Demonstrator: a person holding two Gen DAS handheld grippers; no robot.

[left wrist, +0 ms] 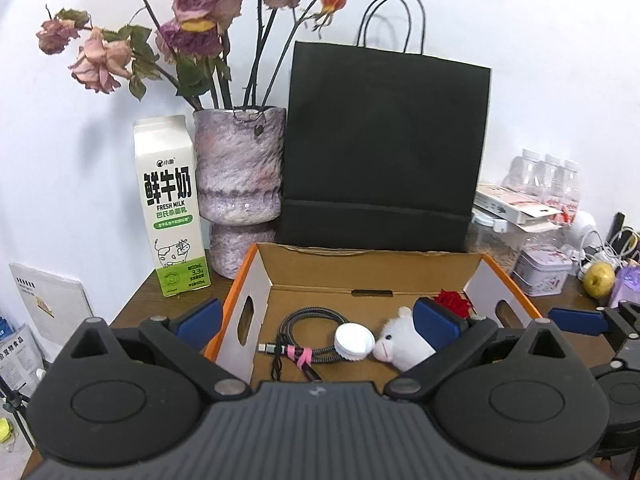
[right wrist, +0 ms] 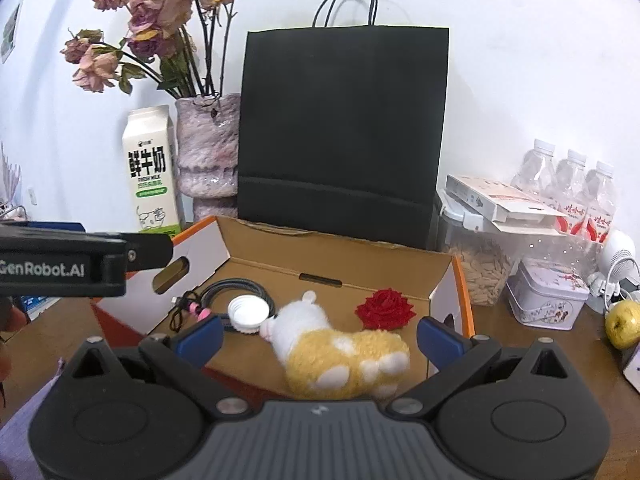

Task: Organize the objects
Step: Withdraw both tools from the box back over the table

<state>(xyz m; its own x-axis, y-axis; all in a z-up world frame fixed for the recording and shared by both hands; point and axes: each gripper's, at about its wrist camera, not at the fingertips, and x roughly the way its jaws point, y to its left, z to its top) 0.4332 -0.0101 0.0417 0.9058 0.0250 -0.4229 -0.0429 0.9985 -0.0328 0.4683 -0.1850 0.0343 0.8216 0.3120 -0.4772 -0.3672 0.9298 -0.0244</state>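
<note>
Both tongs wide open, holding nothing. Right gripper (right wrist: 319, 340) hangs just over the plush toy (right wrist: 336, 350), which lies inside the cardboard box (right wrist: 340, 258) between its fingers. Left gripper (left wrist: 318, 322) hovers at the box's near edge above the coiled cable (left wrist: 298, 334) and white cap (left wrist: 354, 342). Looks like everything's boxed; retreat straight up, don't snag the box wall.

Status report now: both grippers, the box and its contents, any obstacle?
Left gripper open, empty. Right gripper open, empty, above plush toy. Cardboard box holds toy, cable, white cap, red rose. Nothing blocking.
</note>
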